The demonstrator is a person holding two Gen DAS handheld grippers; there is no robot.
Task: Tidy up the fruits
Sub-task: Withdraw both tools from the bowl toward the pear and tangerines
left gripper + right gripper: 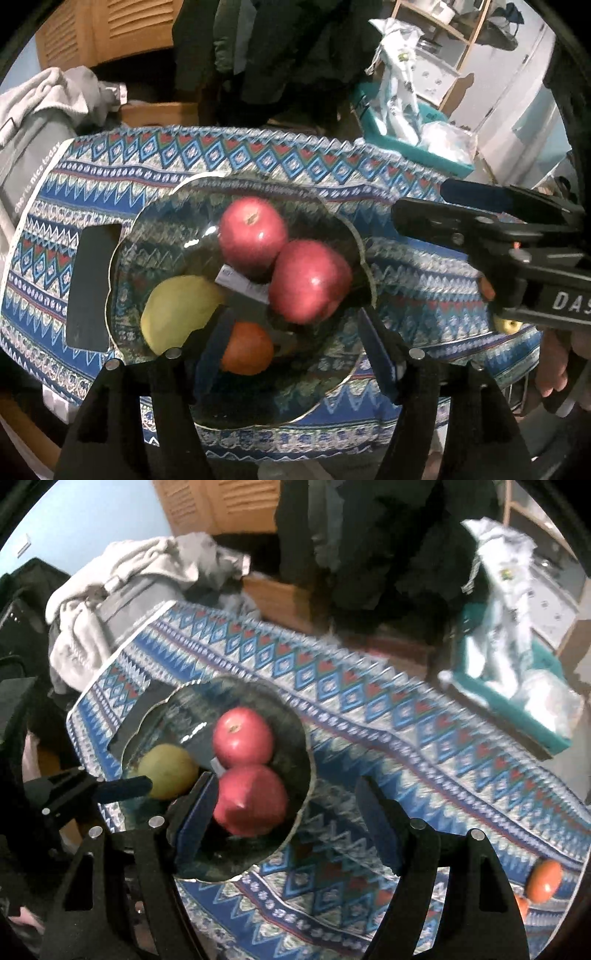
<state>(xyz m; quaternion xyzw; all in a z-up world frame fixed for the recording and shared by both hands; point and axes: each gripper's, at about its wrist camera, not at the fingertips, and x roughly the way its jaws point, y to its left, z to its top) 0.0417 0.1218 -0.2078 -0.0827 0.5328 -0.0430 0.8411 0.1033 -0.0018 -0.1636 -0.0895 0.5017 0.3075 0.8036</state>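
A glass plate on the patterned cloth holds two red apples, a yellow-green pear and an orange. My left gripper is open above the plate, its fingers on either side of the orange without touching it. My right gripper is open and empty over the plate's right edge, near the closer red apple. It also shows from the side in the left view. An orange lies on the cloth at the right.
A small yellow fruit lies on the cloth under the right gripper body. A teal bin with bags stands beyond the table's right end. Grey clothes pile at the left end. A dark rectangle lies left of the plate.
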